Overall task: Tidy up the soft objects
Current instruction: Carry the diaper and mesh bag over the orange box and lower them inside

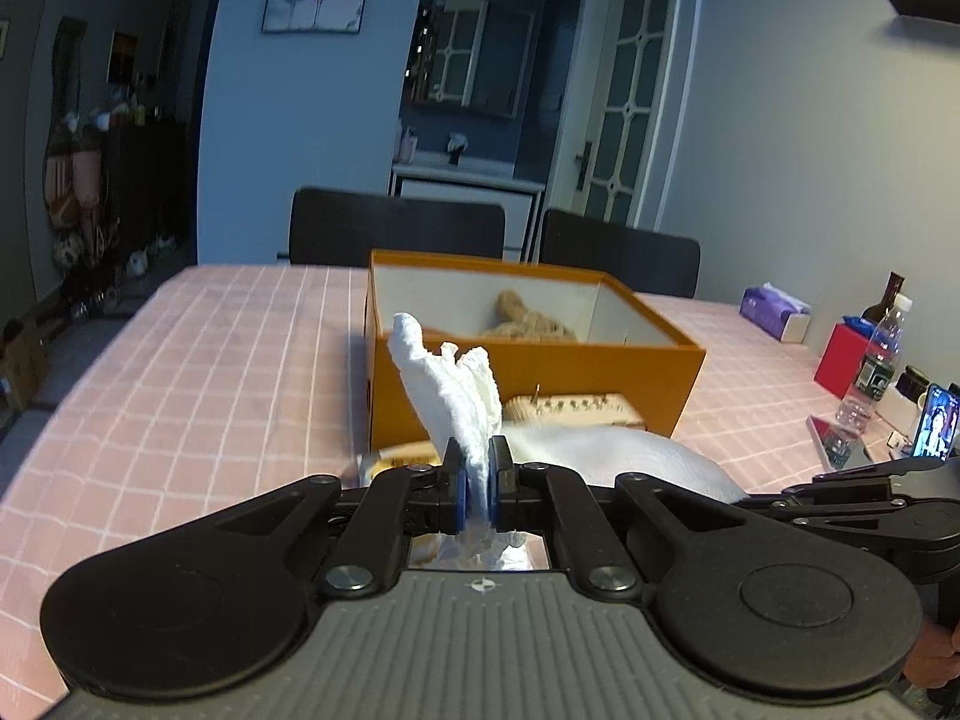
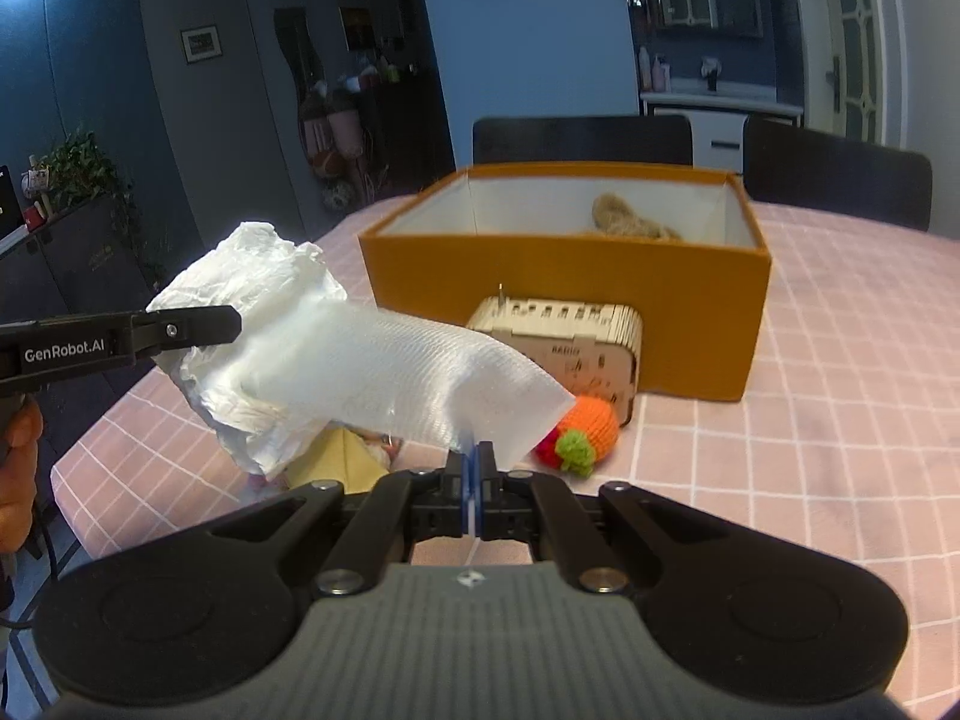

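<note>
Landmark: orange box (image 2: 564, 312), open-topped, white inside, standing on the bench (image 2: 840, 420) with its pink checked cloth.

- Left claw (image 1: 477, 480): clenched on the crumpled end of a white plastic bag (image 1: 456, 396), which rises in a twisted tuft above the blue pads (image 1: 461, 495), in front of the orange box's (image 1: 528, 384) near wall. In the right wrist view this claw's finger (image 2: 192, 324) comes in from the left, well to the left of the box.
- Right claw (image 2: 478, 480): clenched on the thin, flat, ribbed corner of the same white plastic bag (image 2: 360, 360). The bag hangs between the two claws, lifted off the bench, in front of the box and to its left.
- Tan plush toy (image 2: 630, 222): lying inside the box, toward its back right; only the upper part shows over the wall.
- Wooden radio model (image 2: 570, 342): on the bench, right in front of the box's near wall; whether they touch cannot be told.
- Knitted orange toy (image 2: 585, 429) with red and green tuft: on the bench, just in front of the radio model, farther from the box.
- Yellowish item (image 2: 348, 456): on the bench, in front of the box, under the bag, mostly hidden.
- Two dark chairs (image 2: 582, 138): behind the box.
- Purple tissue pack (image 1: 774, 312), red box (image 1: 840, 363), water bottle (image 1: 870, 372), phone (image 1: 936, 423): on the bench, well right of the box.
</note>
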`<state>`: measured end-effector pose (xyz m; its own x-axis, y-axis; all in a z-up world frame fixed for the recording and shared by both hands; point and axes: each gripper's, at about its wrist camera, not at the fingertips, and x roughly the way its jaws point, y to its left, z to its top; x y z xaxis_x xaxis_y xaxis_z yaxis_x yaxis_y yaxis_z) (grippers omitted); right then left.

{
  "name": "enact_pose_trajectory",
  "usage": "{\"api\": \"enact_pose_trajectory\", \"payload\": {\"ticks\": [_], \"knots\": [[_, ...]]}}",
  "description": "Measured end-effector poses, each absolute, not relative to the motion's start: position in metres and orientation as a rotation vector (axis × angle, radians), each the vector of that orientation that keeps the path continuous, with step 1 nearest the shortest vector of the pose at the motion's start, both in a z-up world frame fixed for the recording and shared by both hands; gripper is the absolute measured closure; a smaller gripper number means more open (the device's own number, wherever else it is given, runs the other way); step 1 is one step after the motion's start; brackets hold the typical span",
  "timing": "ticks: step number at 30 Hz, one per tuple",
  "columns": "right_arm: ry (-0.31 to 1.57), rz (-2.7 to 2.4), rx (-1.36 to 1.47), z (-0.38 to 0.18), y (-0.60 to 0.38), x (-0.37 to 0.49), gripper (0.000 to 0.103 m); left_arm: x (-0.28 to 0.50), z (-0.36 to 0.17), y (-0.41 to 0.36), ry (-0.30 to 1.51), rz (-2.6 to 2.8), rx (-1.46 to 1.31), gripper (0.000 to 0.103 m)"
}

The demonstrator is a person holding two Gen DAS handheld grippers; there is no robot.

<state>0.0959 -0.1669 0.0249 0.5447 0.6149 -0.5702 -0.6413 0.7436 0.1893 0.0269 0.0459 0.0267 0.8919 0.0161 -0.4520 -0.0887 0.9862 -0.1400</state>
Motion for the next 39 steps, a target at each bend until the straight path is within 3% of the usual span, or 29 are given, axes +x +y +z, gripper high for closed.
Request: {"api": "enact_pose_trajectory", "payload": {"ticks": [23, 39], "knots": [[0.535, 0.665, -0.051, 0.094, -0.212, 0.093, 0.103, 0.035, 0.073, 0.034, 0.346, -0.062, -0.033, 0.096], [0.394, 0.568, -0.081, 0.175, -0.193, 0.164, 0.103, 0.096, 0.111, 0.029, 0.297, -0.079, 0.059, 0.096]]}}
